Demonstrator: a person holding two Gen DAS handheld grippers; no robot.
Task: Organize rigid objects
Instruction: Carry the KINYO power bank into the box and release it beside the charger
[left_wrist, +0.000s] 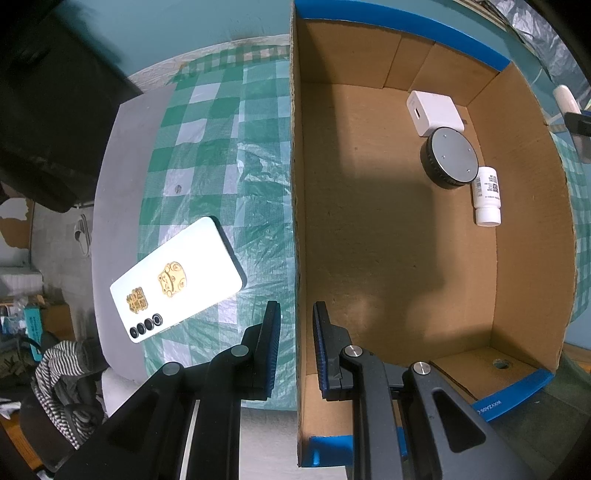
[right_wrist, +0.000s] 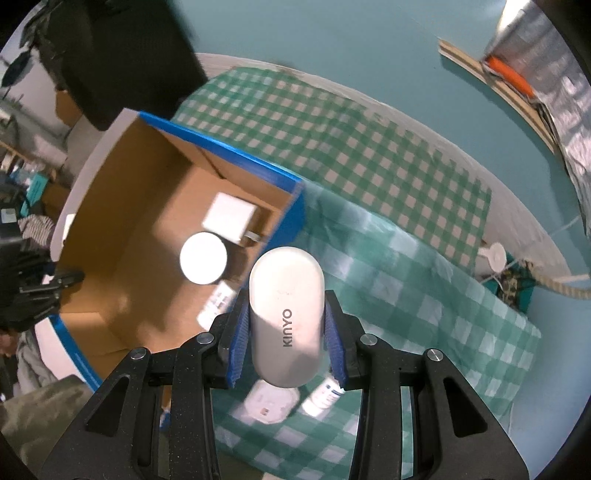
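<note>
My right gripper is shut on a white oval case marked KINYO, held above the checked cloth just right of the cardboard box. The picture is blurred by motion. My left gripper points straight down and is shut on the box's left wall, one finger outside and one inside. In the box lie a white charger block, a black round disc and a small white bottle. A white phone lies face down on the cloth left of the box.
Below the held case a round white item and a small white bottle rest on the green checked cloth. A dark bulky object stands at the table's far left. Striped fabric lies off the table edge.
</note>
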